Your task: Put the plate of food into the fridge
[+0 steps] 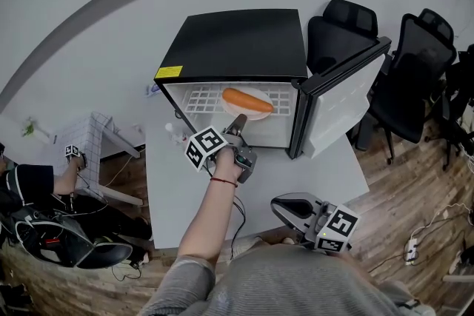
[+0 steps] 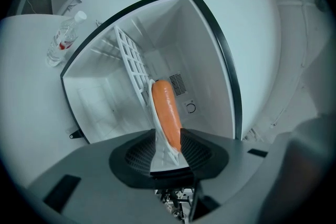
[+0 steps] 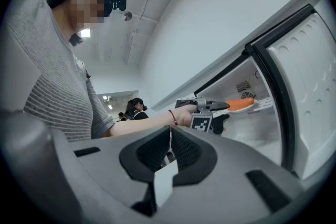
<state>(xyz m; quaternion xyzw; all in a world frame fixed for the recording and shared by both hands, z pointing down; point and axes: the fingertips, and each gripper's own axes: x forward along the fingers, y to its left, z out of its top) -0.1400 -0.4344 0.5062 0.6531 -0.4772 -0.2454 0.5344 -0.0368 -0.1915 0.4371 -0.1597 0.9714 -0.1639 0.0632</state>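
A white plate with a long orange sausage lies on the wire shelf inside the open black-topped mini fridge. My left gripper reaches into the fridge mouth at the plate's near rim. In the left gripper view the plate and sausage run out from between the jaws, which stand open around the rim. My right gripper hangs low near the person's body, shut and empty. The right gripper view shows the left gripper at the sausage.
The fridge door stands swung out to the right. The fridge sits on a white table with a small water bottle at its left. Black office chairs stand behind on the right. Another person sits far left.
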